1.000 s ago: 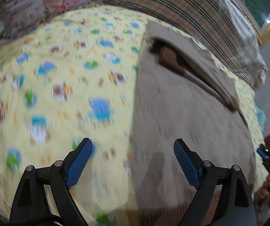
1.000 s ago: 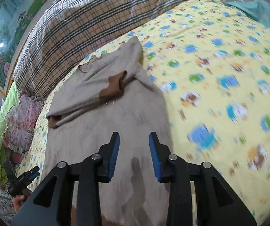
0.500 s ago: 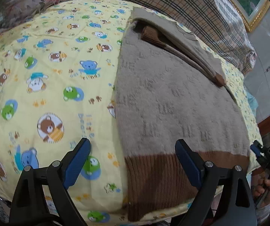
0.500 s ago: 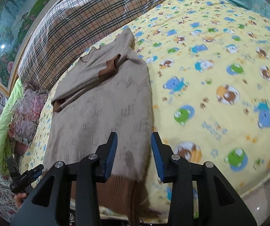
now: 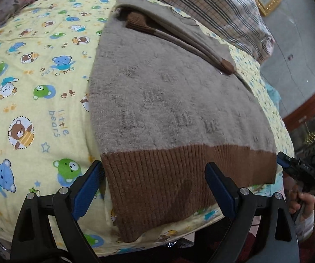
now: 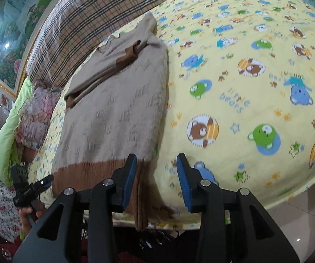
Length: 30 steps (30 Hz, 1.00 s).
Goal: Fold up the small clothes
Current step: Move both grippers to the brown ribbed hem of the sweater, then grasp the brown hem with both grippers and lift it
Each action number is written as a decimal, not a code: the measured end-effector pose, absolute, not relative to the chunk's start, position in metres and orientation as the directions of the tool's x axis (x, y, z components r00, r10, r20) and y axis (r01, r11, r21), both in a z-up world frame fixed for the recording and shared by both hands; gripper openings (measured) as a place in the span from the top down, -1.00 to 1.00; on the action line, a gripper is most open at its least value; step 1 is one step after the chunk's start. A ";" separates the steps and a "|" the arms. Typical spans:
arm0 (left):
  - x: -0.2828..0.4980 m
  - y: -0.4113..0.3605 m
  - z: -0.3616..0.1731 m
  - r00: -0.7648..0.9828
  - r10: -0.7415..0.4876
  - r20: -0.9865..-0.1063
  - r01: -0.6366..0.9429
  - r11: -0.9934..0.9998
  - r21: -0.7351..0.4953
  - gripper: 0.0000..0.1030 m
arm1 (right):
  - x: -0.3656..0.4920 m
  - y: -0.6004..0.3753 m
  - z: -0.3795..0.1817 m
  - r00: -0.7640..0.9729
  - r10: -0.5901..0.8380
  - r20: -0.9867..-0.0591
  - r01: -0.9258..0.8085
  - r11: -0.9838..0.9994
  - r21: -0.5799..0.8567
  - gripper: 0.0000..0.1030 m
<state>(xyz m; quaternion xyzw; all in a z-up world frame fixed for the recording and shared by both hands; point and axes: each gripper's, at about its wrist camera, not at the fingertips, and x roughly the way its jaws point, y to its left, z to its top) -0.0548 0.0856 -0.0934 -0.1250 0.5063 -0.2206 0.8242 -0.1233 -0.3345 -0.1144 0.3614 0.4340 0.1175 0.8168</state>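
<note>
- Tan and brown, the sweater [image 5: 175, 100] lies flat on the yellow bear blanket [image 5: 36, 92], sleeves folded in.
- The left gripper [image 5: 154, 188] is spread wide at its brown hem.
- The right gripper [image 6: 156, 179] is partly spread, holding nothing.

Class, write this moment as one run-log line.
left gripper: open, at sweater hem | right gripper: open | sleeves folded in

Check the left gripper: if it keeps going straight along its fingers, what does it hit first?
Probably the brown ribbed hem of the sweater, which lies between the open fingers of the left gripper at the bed edge. Depth is unclear; it may pass just above the hem onto the grey body.
</note>
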 end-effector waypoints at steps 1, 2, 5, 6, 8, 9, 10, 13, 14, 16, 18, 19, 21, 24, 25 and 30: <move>-0.054 0.088 -0.093 0.385 -0.500 -0.776 0.238 0.866 -0.440 -0.81 | -0.125 -0.334 -0.115 0.592 0.519 -0.616 0.113 0.704 0.701 0.23; -0.054 0.090 -0.093 0.382 -0.511 -0.770 0.234 0.860 -0.454 -0.81 | -0.126 -0.334 -0.117 0.588 0.537 -0.605 0.103 0.692 0.715 0.21; -0.051 0.095 -0.094 0.387 -0.535 -0.751 0.207 0.844 -0.495 -0.81 | -0.128 -0.333 -0.124 0.576 0.584 -0.572 0.081 0.655 0.751 0.18; -0.051 0.095 -0.095 0.390 -0.538 -0.748 0.203 0.842 -0.500 -0.81 | -0.128 -0.331 -0.125 0.577 0.593 -0.561 0.076 0.645 0.760 0.18; -0.051 0.091 -0.093 0.398 -0.525 -0.752 0.204 0.850 -0.485 -0.81 | -0.126 -0.328 -0.127 0.579 0.607 -0.544 0.068 0.629 0.774 0.17; -0.051 0.088 -0.093 0.401 -0.522 -0.753 0.207 0.852 -0.480 -0.81 | -0.123 -0.324 -0.127 0.576 0.619 -0.533 0.062 0.618 0.784 0.17; -0.052 0.086 -0.092 0.403 -0.520 -0.753 0.213 0.854 -0.475 -0.81 | -0.121 -0.320 -0.127 0.572 0.631 -0.523 0.051 0.610 0.791 0.17; -0.052 0.083 -0.092 0.406 -0.521 -0.751 0.228 0.854 -0.468 -0.81 | -0.114 -0.306 -0.128 0.554 0.656 -0.513 0.025 0.603 0.798 0.17; -0.053 0.082 -0.092 0.406 -0.528 -0.746 0.236 0.849 -0.472 -0.81 | -0.111 -0.300 -0.128 0.551 0.661 -0.509 0.015 0.602 0.799 0.17; -0.053 0.081 -0.092 0.402 -0.536 -0.742 0.249 0.844 -0.475 -0.81 | -0.108 -0.293 -0.128 0.546 0.669 -0.504 0.005 0.599 0.801 0.17; -0.053 0.083 -0.093 0.393 -0.554 -0.734 0.267 0.832 -0.486 -0.79 | -0.108 -0.290 -0.126 0.547 0.668 -0.505 -0.008 0.607 0.795 0.17; -0.052 0.084 -0.094 0.388 -0.562 -0.731 0.269 0.827 -0.493 -0.77 | -0.108 -0.290 -0.126 0.544 0.670 -0.504 -0.017 0.610 0.792 0.17; -0.049 0.085 -0.094 0.374 -0.577 -0.726 0.270 0.817 -0.510 -0.54 | -0.108 -0.290 -0.127 0.535 0.679 -0.503 -0.028 0.609 0.792 0.19; -0.045 0.086 -0.096 0.337 -0.593 -0.731 0.274 0.805 -0.527 0.19 | -0.107 -0.290 -0.127 0.526 0.678 -0.513 -0.031 0.619 0.785 0.50; -0.044 0.087 -0.097 0.334 -0.589 -0.736 0.271 0.808 -0.523 0.57 | -0.106 -0.291 -0.128 0.526 0.675 -0.518 -0.028 0.622 0.782 0.66; -0.040 0.103 -0.101 0.328 -0.642 -0.693 0.223 0.765 -0.604 0.80 | -0.107 -0.298 -0.129 0.533 0.688 -0.492 -0.041 0.601 0.798 0.81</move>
